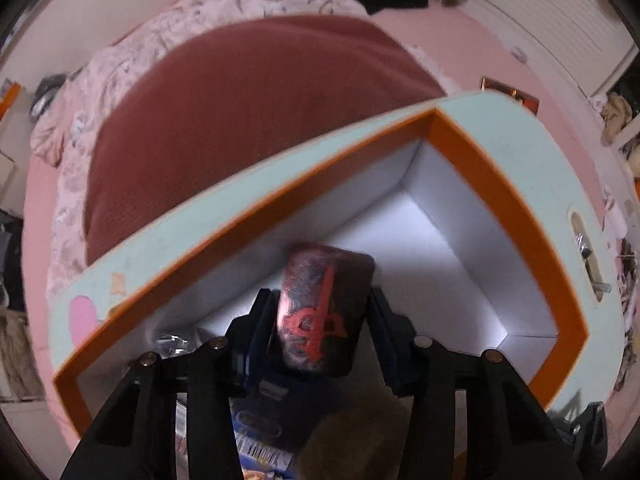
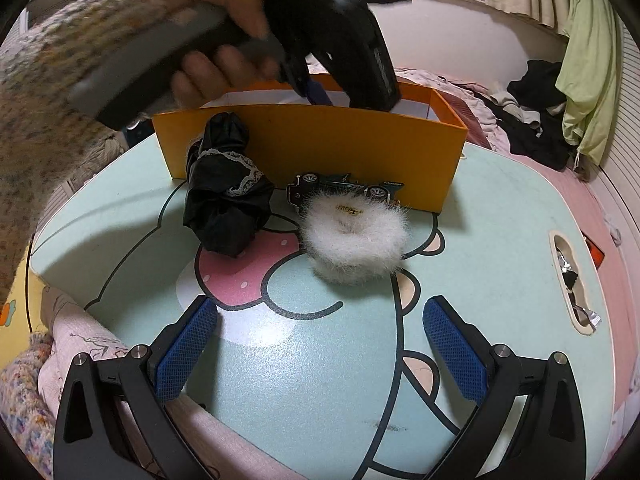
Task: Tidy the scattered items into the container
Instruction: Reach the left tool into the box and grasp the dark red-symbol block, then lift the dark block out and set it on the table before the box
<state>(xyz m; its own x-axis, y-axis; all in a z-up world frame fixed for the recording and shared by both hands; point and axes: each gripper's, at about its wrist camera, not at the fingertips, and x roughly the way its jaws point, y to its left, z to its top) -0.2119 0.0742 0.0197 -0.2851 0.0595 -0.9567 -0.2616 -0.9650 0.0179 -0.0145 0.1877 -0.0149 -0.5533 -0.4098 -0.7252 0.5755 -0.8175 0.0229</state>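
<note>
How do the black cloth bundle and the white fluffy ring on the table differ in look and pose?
The black cloth bundle is dark, shiny and crumpled with a lace trim; the white fluffy ring is pale, hairy and round. The bundle leans against the orange box, while the ring lies flat, apart from the box wall. Both rest on the table, outside the box.

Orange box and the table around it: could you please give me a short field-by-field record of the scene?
container: orange box, open-topped, standing on the pale green table
left gripper: over the box's white interior, jaws closed on a dark pack with red print
right gripper: above the table, jaws open and empty
outside the box: black cloth bundle, toy car, white fluffy ring, all by the box's near wall
</note>
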